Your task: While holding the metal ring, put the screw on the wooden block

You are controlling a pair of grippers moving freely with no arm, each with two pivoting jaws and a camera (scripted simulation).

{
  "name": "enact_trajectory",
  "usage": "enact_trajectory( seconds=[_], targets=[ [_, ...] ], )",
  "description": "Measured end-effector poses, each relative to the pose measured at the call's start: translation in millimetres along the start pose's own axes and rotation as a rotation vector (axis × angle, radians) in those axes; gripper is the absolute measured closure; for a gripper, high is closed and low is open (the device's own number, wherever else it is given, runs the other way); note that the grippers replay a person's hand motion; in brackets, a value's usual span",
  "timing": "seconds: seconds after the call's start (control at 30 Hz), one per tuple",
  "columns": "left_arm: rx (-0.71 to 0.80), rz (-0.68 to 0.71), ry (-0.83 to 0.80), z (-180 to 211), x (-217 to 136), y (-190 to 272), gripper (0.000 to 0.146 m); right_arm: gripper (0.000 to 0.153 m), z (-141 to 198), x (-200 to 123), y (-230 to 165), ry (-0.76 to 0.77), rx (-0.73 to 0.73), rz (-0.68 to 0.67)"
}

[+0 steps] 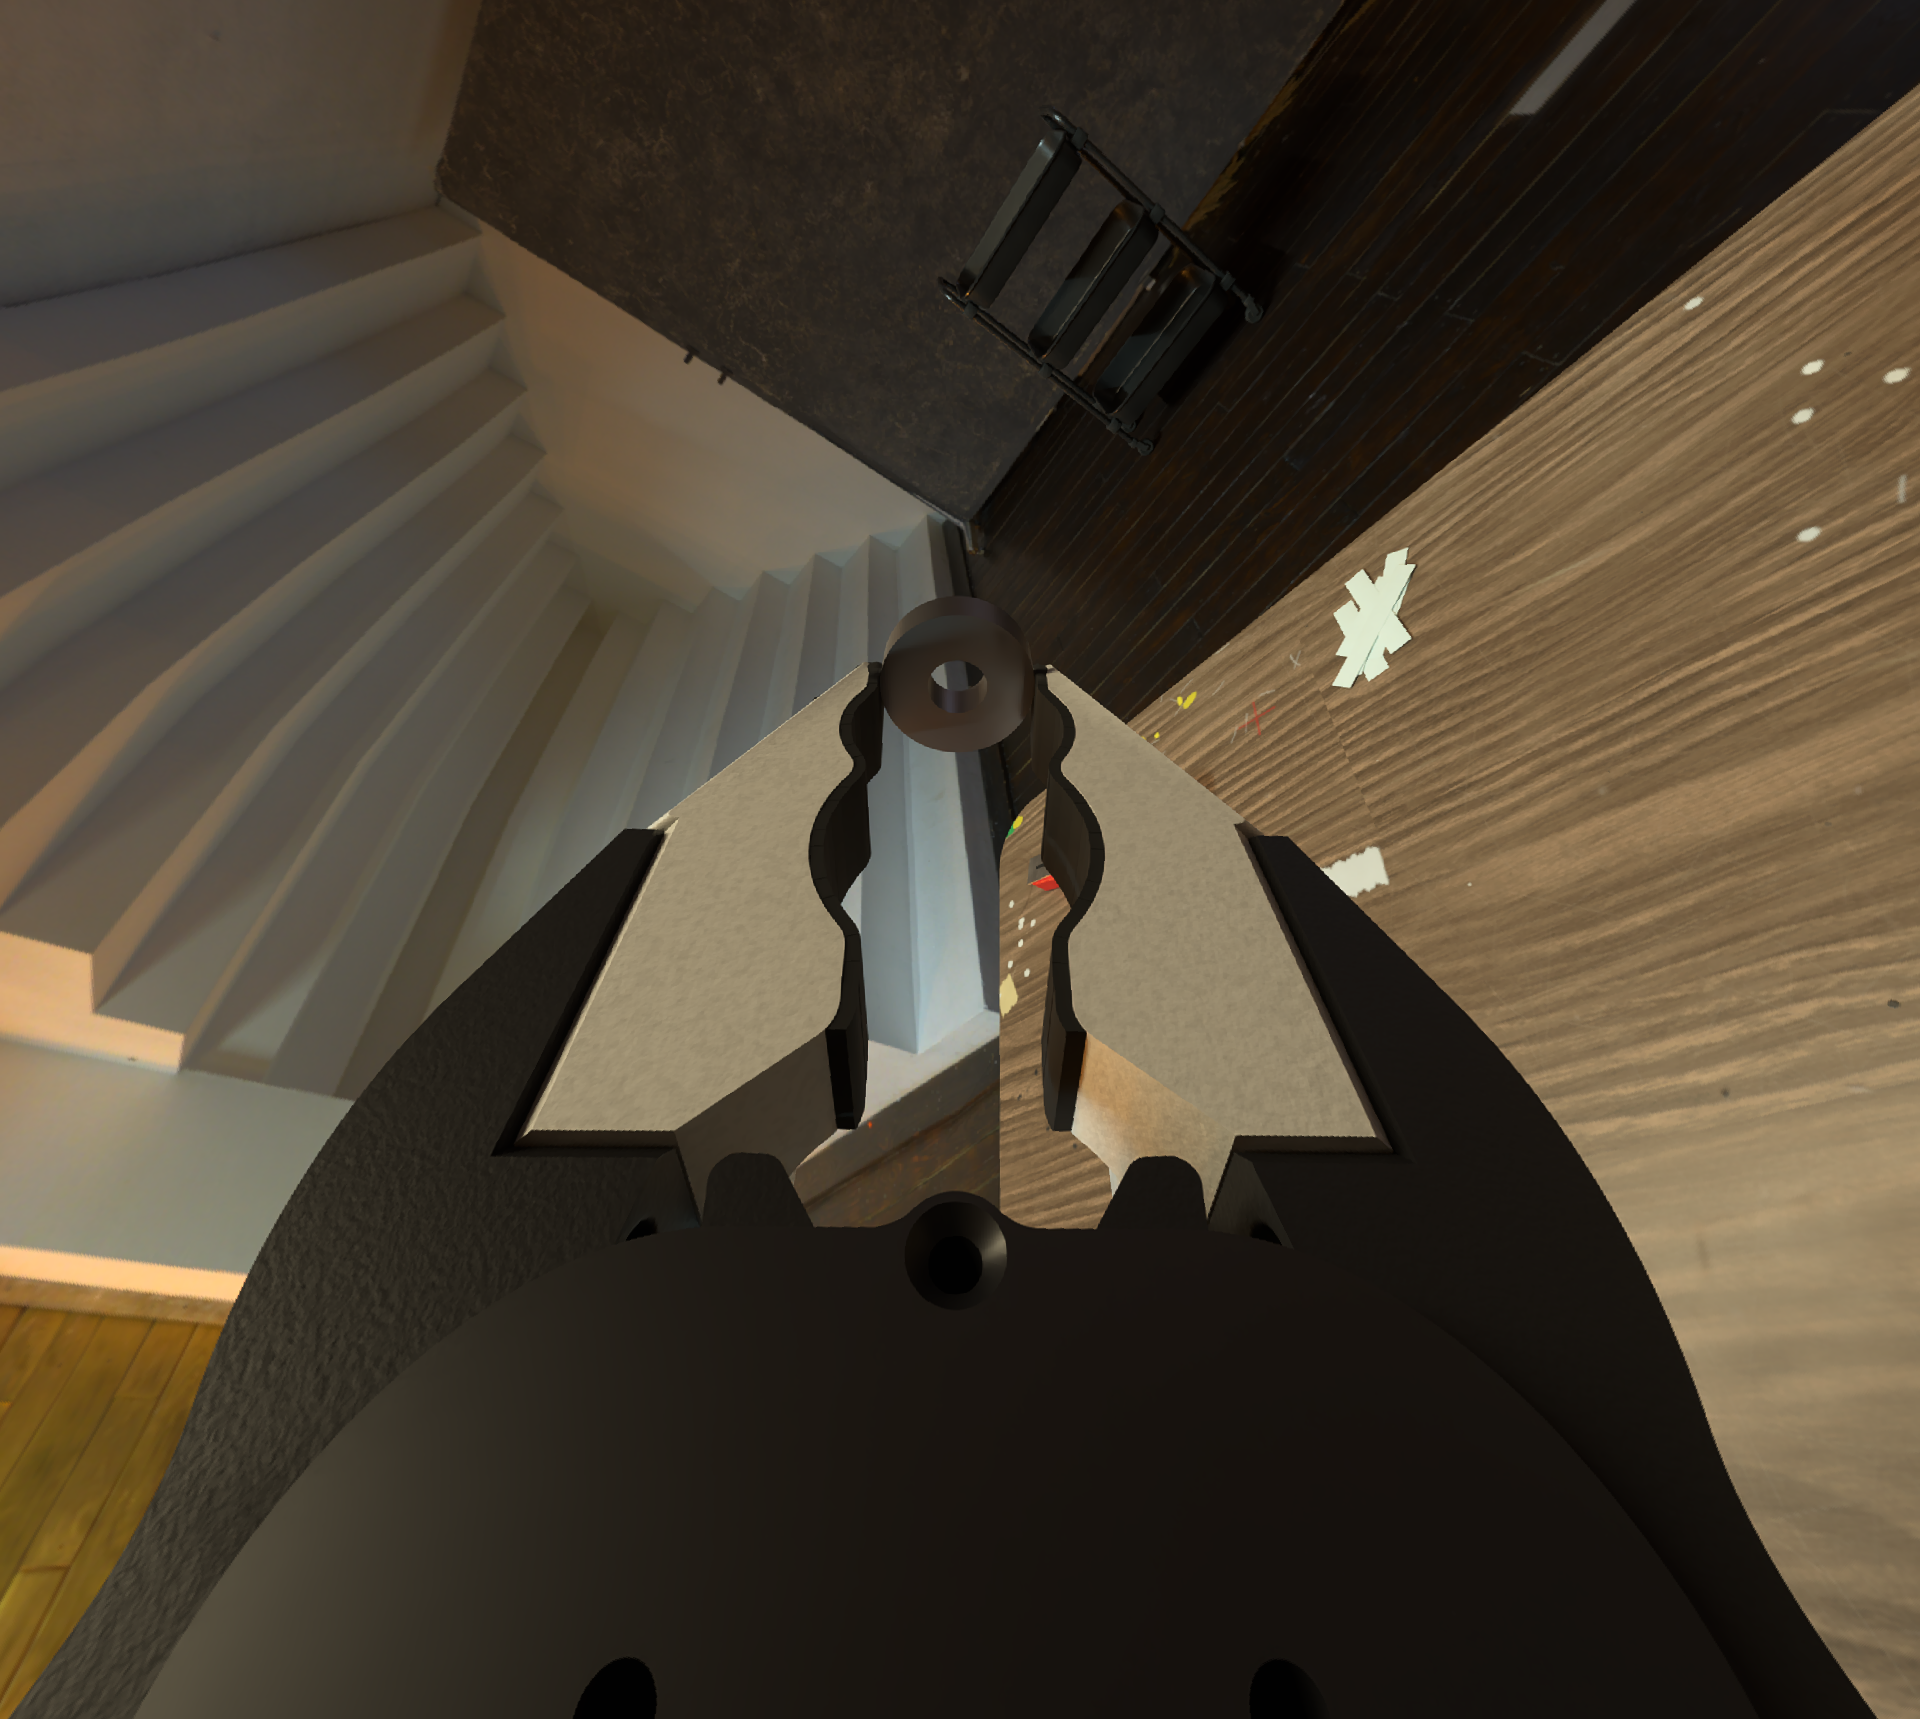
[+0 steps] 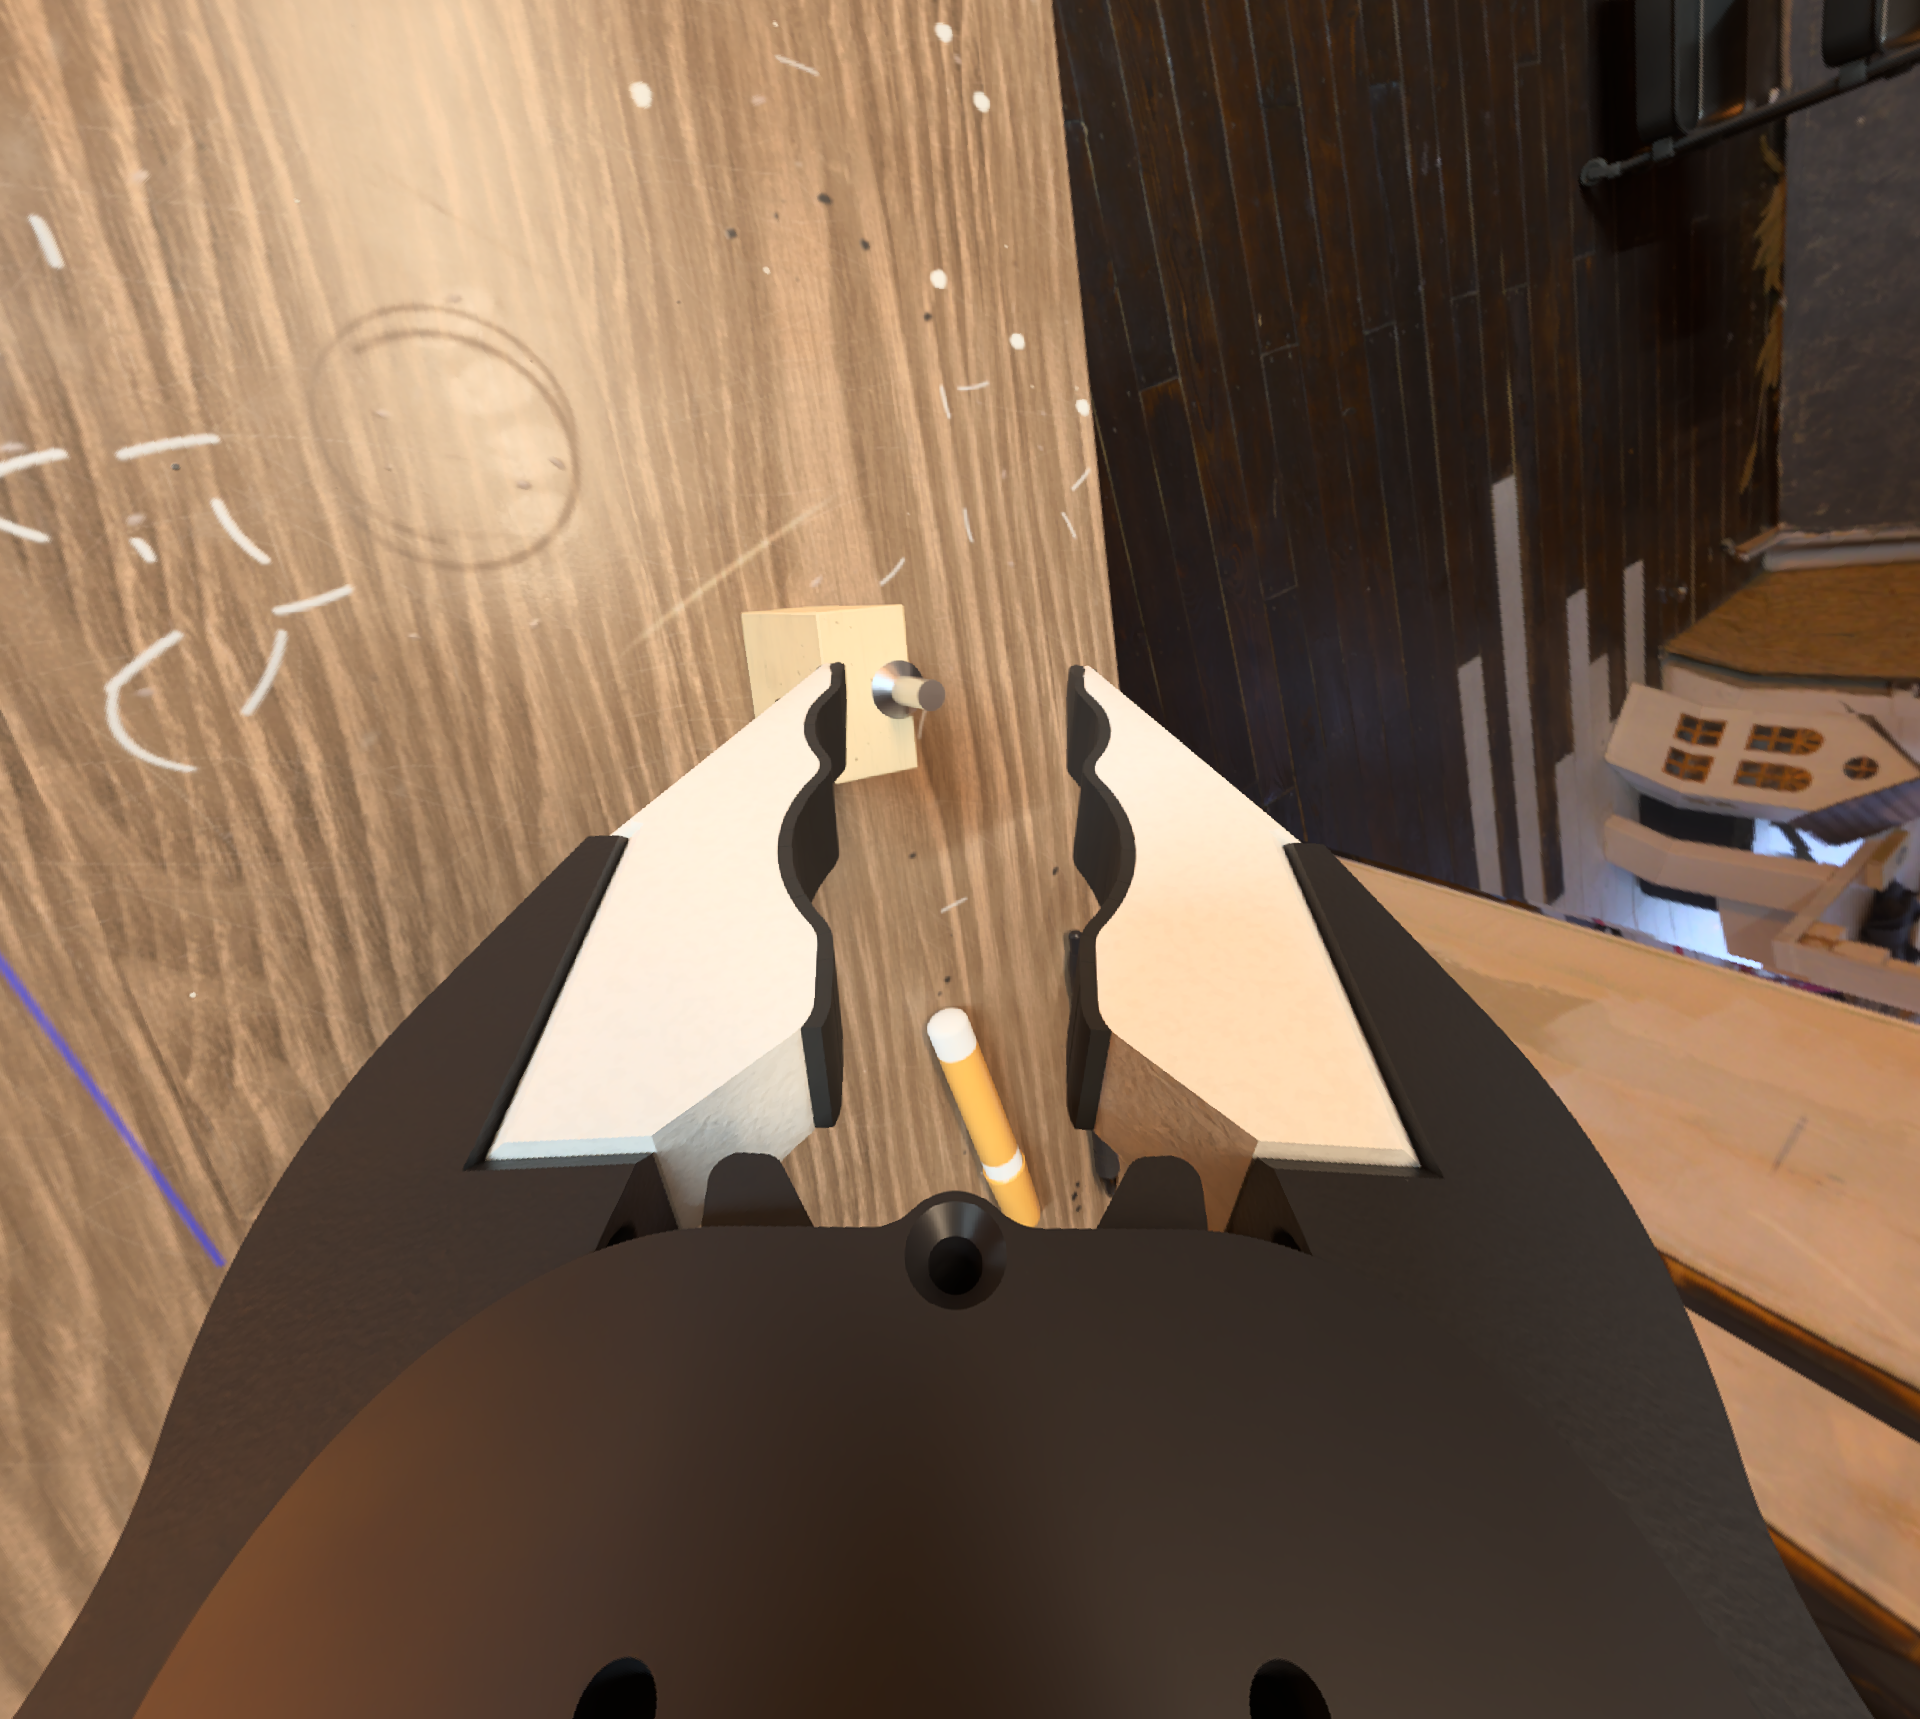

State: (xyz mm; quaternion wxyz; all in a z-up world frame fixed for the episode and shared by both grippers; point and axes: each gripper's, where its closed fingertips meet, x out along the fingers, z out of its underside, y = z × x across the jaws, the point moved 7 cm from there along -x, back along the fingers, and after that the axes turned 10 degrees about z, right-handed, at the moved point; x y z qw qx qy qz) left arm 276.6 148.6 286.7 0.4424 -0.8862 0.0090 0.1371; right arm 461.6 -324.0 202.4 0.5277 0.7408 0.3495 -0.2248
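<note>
Wood-grain tabletop [image 2: 520, 163] carries the wooden block [image 2: 790, 656], with the screw [image 2: 906, 693] resting on it near its edge. Right tool [image 2: 951, 682] is released; left tool [image 1: 956, 682] clenches the metal ring [image 1: 956, 687]. A bump from the retreating fingers could roll the screw off

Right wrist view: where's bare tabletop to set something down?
Bare table spreads left of the wooden block. It is crowded under the open right gripper: the screw on the block, the orange marker nearer.

Dark plank floor [image 2: 1351, 215], white staircase [image 1: 312, 630], black rack [image 1: 1101, 287], warm light.
</note>
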Motion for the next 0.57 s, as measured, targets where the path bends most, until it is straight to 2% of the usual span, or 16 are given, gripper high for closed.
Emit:
enact_trajectory(
  seconds=[0.07, 0.17, 0.23, 0.3, 0.47, 0.57],
  targets=[
    [0.004, 0.000, -0.001, -0.8, 0.1, 0.8, 0.118, 0.117, 0.1, -0.9, 3.6, -0.031, 0.006, 0.008],
    [0.009, -0.001, 0.004, -2.6, -0.6, 1.9, 0.118, 0.119, 2.0, 6.3, 1.4, -0.060, 0.025, -0.025],
    [0.015, -0.005, 0.016, -4.5, -1.3, 2.5, 0.118, 0.120, -9.1, 5.2, 0.9, -0.016, 0.066, 0.004],
    [0.031, -0.003, 0.041, -7.3, -1.6, 4.7, 0.118, 0.121, -40.3, -11.4, 0.8, 0.154, 0.117, 0.045],
    [0.127, 0.001, 0.150, -21.2, -3.0, 17.3, 0.118, 0.116, -155.5, -95.3, -10.4, 0.747, 0.256, 0.197],
    [0.203, -0.022, 0.220, -31.4, -4.7, 26.4, 0.118, 0.121, -209.3, -137.2, -35.7, 0.962, 0.274, 0.162]
  ],
)
